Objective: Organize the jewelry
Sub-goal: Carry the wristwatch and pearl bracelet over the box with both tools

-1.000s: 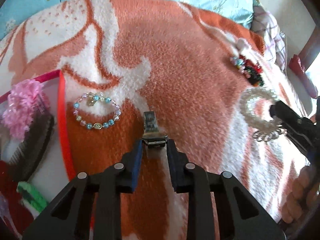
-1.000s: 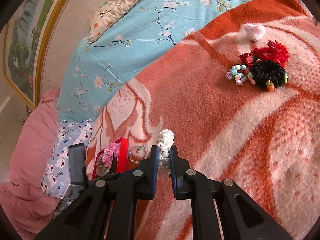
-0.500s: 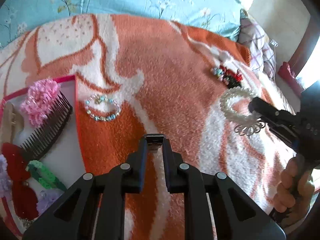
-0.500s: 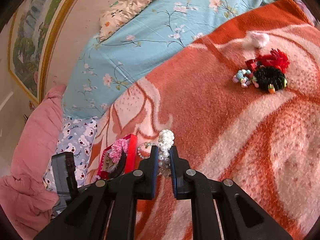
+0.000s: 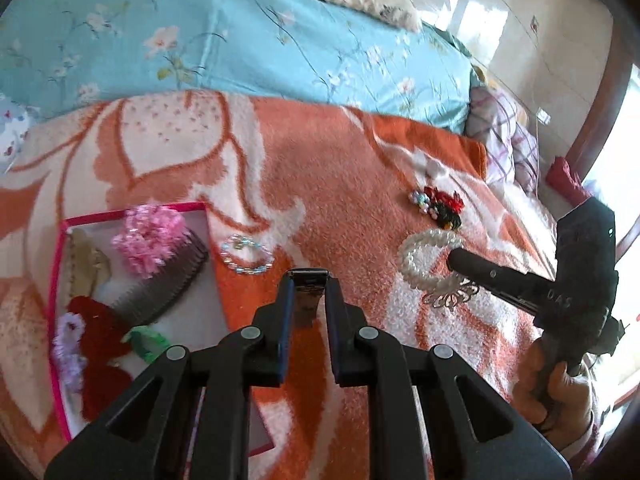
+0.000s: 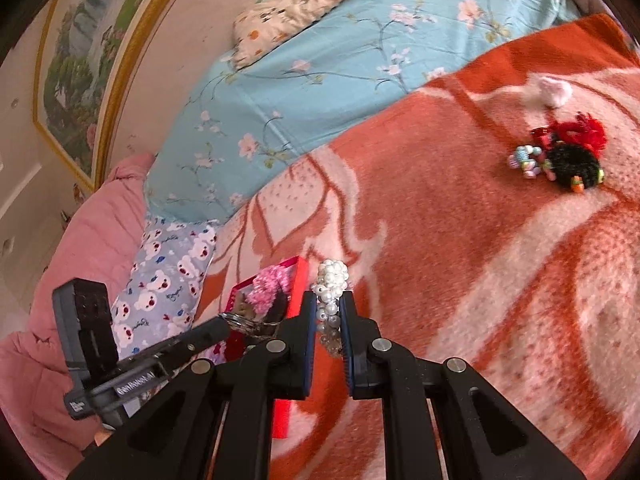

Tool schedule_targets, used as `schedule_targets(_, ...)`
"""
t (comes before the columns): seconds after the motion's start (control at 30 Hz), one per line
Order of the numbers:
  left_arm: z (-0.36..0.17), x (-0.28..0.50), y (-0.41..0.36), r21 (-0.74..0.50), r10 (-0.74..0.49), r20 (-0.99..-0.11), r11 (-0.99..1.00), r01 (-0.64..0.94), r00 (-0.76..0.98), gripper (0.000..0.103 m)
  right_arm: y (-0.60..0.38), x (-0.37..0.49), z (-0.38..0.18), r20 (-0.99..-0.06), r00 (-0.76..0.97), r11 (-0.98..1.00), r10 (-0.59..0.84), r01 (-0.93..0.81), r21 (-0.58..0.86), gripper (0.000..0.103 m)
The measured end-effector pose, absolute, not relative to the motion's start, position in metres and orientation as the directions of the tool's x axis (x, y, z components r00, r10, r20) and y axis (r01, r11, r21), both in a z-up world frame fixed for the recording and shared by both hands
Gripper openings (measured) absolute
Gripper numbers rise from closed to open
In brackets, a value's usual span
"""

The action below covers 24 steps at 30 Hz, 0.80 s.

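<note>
My left gripper is shut on a small metal hair clip, held above the orange blanket beside the pink-rimmed box. The box holds a pink flower piece, a dark comb and red and green items. A blue bead bracelet lies on the blanket just right of the box. My right gripper is shut on a white pearl bracelet, also in the left wrist view, held above the blanket right of the box.
A cluster of red, black and bead hair pieces lies far on the blanket, with a white pompom beyond. A blue floral sheet and pillows lie behind. The person's hand shows at the right.
Both grippers have lifted and pulled back from the blanket with their items. More of the box and the far bedding comes into the left wrist view.
</note>
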<state>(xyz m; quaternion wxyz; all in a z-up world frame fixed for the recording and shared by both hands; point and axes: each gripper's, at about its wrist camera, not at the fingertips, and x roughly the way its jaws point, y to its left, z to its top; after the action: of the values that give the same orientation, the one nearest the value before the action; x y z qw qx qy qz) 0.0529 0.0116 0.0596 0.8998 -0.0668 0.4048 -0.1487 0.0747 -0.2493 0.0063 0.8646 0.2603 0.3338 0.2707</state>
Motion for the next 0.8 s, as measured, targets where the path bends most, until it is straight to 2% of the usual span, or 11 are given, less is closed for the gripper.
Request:
schedule_targets(0.3, 0.067, 0.029, 0.071, -0.225, -0.242, -0.7, 0.968, 0.114, 0.672, 0.013, -0.197, 0.066, 0.005, -0.451, 0.55, 0.69, 0.703, -0.371, 0.622, 0.011)
schedule_targets(0.8, 0.04, 0.021, 0.142, -0.242, -0.156, -0.719, 0.97, -0.035, 0.677, 0.013, -0.093, 0.056, -0.014, -0.516, 0.387, 0.645, 0.764, -0.478, 0.596, 0.011)
